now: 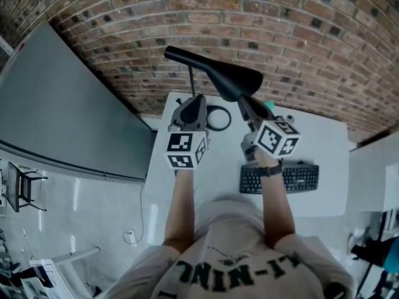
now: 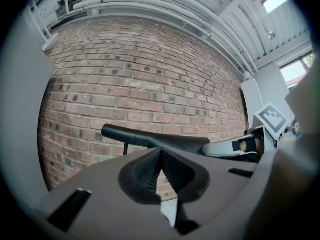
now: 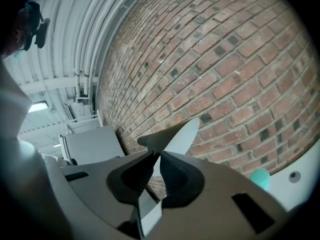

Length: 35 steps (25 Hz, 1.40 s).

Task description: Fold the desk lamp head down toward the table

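Right claw (image 3: pixel 157 160) is clamped narrowly on the edge of the long black plastic desk lamp head (image 1: pixel 215 72); left claw (image 2: pixel 161 156) is pressed shut, empty, with that head just ahead of it.

This looks like an office or a work room in an industrial-style building. In the middle of the head view a white desk (image 1: pixel 324 142) carries a keyboard (image 1: pixel 299 178) and a black desk lamp (image 1: pixel 218 73). Behind it stands a bare brick wall (image 1: pixel 249 30). Open pipes (image 2: pixel 150 4) run under the ceiling at the top of the left gripper view.
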Each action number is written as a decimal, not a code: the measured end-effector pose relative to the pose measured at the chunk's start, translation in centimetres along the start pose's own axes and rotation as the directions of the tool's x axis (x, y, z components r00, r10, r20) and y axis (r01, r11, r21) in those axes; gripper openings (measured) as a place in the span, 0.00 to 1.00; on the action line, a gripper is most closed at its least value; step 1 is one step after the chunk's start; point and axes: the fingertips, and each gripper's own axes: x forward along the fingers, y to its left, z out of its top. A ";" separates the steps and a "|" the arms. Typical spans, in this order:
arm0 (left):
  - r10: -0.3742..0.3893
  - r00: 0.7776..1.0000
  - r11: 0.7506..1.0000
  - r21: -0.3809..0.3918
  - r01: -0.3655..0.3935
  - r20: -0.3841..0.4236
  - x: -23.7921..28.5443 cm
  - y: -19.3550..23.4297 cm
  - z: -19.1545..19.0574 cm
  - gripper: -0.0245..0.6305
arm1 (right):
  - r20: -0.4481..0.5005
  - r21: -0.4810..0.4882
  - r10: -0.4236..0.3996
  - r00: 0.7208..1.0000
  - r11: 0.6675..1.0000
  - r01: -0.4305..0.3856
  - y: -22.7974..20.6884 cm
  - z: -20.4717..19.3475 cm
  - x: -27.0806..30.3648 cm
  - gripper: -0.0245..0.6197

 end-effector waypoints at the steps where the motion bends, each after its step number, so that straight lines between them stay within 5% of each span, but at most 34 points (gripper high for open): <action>1: -0.005 1.000 1.000 -0.003 0.005 -0.003 0.1 -0.2 -0.2 0.03 | -0.003 0.011 0.000 1.000 1.000 0.000 -0.2 -0.3 0.1 0.10; 16: -0.017 0.998 0.999 -0.031 0.015 -0.056 1.0 0.3 -3.0 0.03 | -0.089 0.145 -0.052 0.995 0.987 0.064 -3.0 -5.1 1.1 0.11; 35: -0.002 0.990 0.996 -0.090 -0.011 -0.143 2.1 2.8 -8.6 0.03 | -0.178 0.341 0.019 0.984 0.939 0.044 -4.3 -11.2 4.5 0.13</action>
